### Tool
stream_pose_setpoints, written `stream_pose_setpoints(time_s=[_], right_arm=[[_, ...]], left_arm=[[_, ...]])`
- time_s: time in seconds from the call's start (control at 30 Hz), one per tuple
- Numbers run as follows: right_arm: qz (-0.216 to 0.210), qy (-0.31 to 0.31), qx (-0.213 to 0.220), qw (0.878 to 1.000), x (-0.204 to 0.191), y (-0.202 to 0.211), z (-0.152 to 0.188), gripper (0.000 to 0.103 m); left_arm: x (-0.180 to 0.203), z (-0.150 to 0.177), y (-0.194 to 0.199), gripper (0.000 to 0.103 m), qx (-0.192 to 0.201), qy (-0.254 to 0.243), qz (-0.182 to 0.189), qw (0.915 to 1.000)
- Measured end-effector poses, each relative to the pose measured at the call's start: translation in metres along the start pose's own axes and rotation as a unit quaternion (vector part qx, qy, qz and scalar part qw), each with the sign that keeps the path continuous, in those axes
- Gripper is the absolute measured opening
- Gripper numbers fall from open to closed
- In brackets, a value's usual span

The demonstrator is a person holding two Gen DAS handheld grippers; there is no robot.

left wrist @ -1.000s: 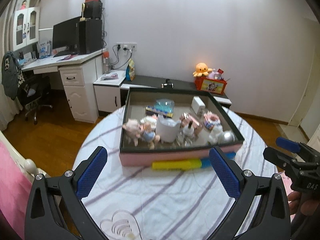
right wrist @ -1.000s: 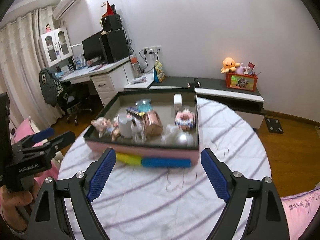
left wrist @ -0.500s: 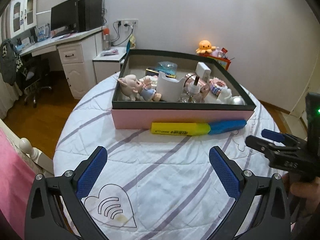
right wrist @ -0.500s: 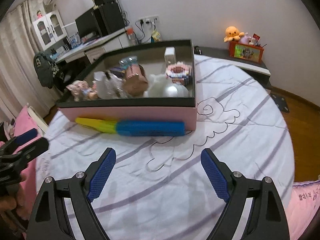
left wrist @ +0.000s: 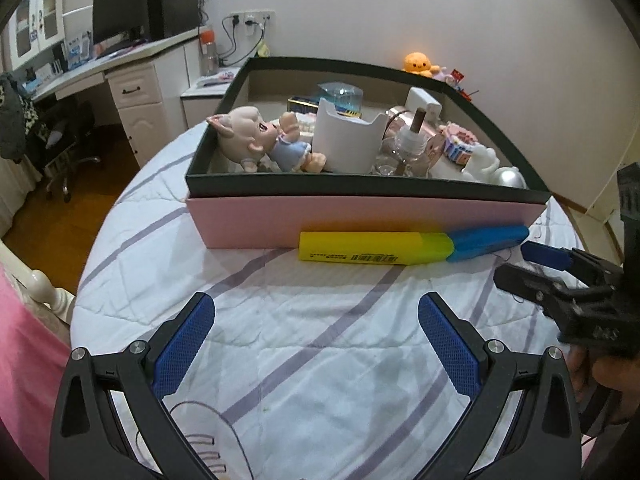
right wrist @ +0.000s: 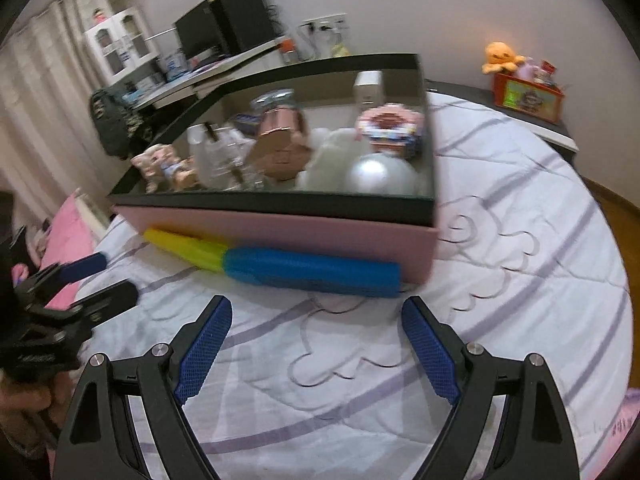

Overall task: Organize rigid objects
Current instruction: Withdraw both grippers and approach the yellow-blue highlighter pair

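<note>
The yellow-and-blue marker (left wrist: 412,245) is lying on the striped cloth (left wrist: 320,360), touching the near wall of the pink box (left wrist: 360,218), and is now being seen much larger and nearer than a second ago. Both grippers are being lowered toward it, so a pickup is probably being prepared. The left gripper (left wrist: 316,334) is being held with jaws spread, empty, the marker at 12 o'clock. The right gripper (right wrist: 316,334) is likewise being held wide and empty, pitched downward.

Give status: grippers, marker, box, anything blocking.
Left gripper open, empty. Right gripper open, empty. Yellow-blue marker lies on the quilt against the pink box. Nothing between grippers and marker.
</note>
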State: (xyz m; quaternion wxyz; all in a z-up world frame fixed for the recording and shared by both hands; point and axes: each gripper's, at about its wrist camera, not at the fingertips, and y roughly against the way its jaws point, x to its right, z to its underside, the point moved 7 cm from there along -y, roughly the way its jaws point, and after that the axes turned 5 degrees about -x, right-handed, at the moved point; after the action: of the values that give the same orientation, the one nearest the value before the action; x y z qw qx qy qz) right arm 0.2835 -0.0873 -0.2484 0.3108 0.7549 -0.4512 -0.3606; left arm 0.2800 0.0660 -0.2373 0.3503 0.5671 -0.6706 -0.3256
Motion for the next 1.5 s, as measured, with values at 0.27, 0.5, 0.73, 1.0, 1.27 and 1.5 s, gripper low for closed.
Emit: stream_pose_setpoints(time_s=[0.27,0.5,0.73,1.0,1.27,1.5], right_arm=[[-0.013,0.014,-0.002,1.0,-0.004,0.002,0.001,0.088],[0.018,-0.011,0.003,1.0,0.015,0.0,-0.007,0.088],[-0.019,0.027,-0.005,0.999,-0.006,-0.005,-0.012,0.089],[-0.034,0.1,-0.033,0.994,-0.03,-0.015,-0.009,0.089],[-0.049,0.13,-0.049,0.989,-0.041,-0.028,-0.009,0.089],[-0.062,0.163,-0.059,0.983,-0.056,-0.034,-0.01,0.084]], left_arm=[[-0.009,-0.001,-0.01,0.103,-0.011,0.004,-0.002,0.9999],[-0.01,-0.004,-0.019,0.103,-0.016,0.004,-0.002,0.9999],[-0.007,-0.006,-0.022,0.103,-0.017,-0.002,0.0,0.9999],[-0.012,-0.004,-0.021,0.103,-0.015,-0.001,-0.003,0.9999],[-0.016,-0.005,-0.022,0.103,-0.016,0.0,-0.009,0.9998],[-0.019,-0.004,-0.022,0.103,-0.015,0.003,-0.012,0.9998]])
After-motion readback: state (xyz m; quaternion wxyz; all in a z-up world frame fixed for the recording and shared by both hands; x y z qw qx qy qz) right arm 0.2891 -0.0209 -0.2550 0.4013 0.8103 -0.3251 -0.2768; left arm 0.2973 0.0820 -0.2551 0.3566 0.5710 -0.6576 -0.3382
